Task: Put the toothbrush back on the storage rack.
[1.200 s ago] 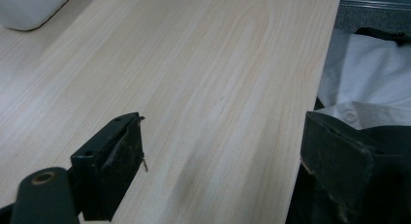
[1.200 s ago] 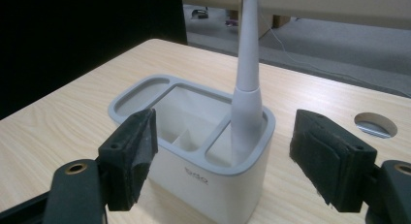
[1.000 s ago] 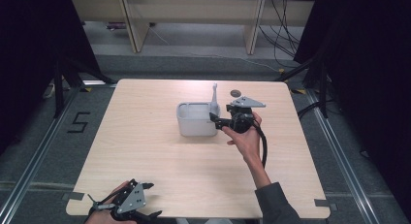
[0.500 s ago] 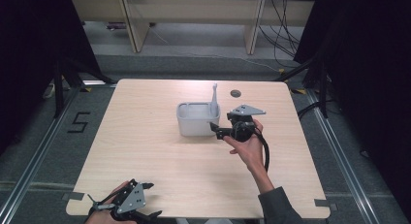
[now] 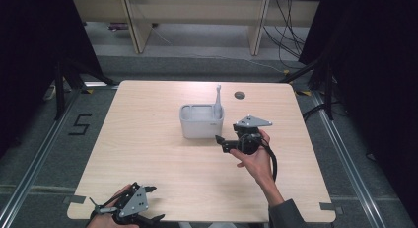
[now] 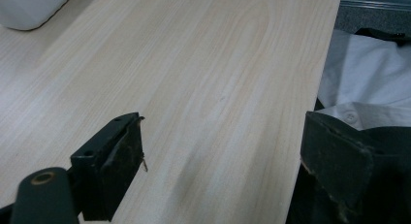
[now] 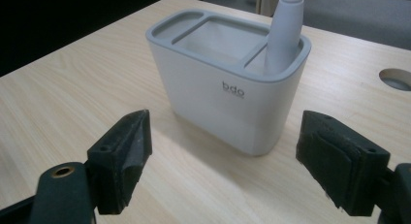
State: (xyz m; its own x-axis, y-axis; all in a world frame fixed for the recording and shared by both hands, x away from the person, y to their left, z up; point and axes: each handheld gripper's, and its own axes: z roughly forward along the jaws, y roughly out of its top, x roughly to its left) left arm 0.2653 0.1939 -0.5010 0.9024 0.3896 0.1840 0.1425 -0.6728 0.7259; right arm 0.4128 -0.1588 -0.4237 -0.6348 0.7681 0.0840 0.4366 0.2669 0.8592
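The right tongs (image 5: 224, 141) have drawn back from the holder (image 5: 201, 121) toward the person, and now sit just beside its near right corner, released and empty. The holder stands mid-desk (image 5: 148, 139), a utensil (image 5: 217, 100) upright in its right end compartment. The left tongs (image 5: 148, 204) rest released at the near desk edge.

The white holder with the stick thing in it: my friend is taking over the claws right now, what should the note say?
Right claw: open, empty, just in front of the white holder, pointing at it, not touching.
Left claw: open, empty, at the table's near left edge.
Holder: upright mid-table, three compartments; the grey-white handled tool stands in one end compartment, the other two look empty.
Done: the tool is already in the holder.
Left: probably nothing with the tool; moving the holder, if wanted, is not yet started.
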